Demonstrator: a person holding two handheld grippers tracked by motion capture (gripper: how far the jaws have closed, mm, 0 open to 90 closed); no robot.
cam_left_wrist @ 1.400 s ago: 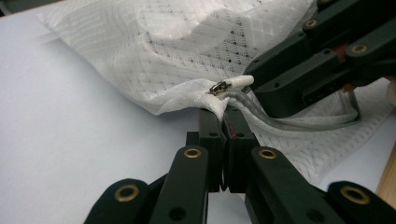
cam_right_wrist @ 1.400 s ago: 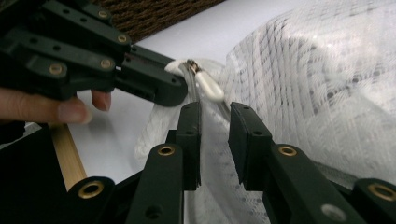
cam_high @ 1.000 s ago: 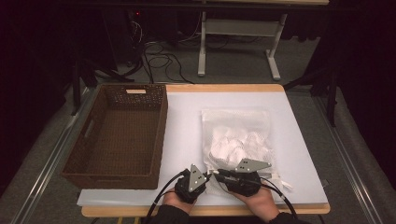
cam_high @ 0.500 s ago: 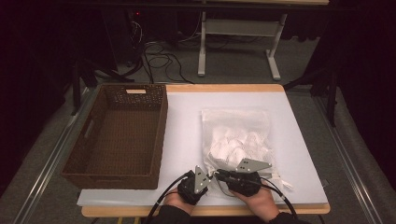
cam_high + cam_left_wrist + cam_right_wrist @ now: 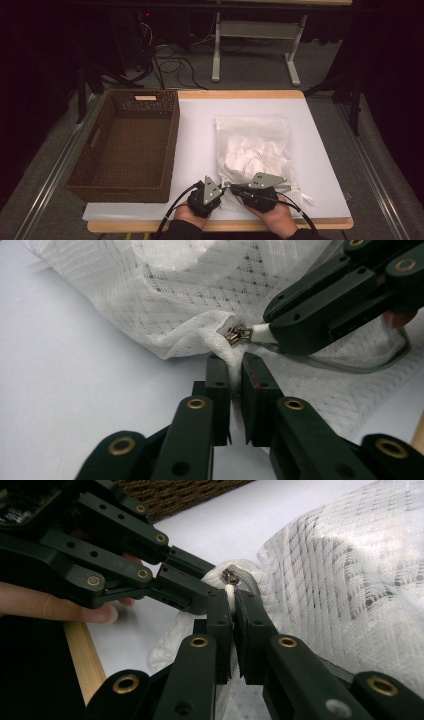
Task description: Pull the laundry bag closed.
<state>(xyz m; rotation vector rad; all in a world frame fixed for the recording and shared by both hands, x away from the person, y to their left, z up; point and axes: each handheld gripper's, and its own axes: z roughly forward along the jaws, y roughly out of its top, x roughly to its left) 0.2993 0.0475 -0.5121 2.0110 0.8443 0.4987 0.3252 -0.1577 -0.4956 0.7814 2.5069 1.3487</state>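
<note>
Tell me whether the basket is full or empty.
Empty: the basket shows bare woven floor; the mesh bag lies beside it on the table.

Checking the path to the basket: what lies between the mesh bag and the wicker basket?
Bare white table cover separates the mesh bag from the wicker basket, as the high view shows.

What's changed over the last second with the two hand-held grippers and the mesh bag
The left hand-held gripper has shifted slightly right, closing toward the right hand-held gripper at the near corner of the white mesh bag. Now the left is shut on the bag's fabric and the right on the white zipper pull tab. The bag, wicker basket and table stayed put.
</note>
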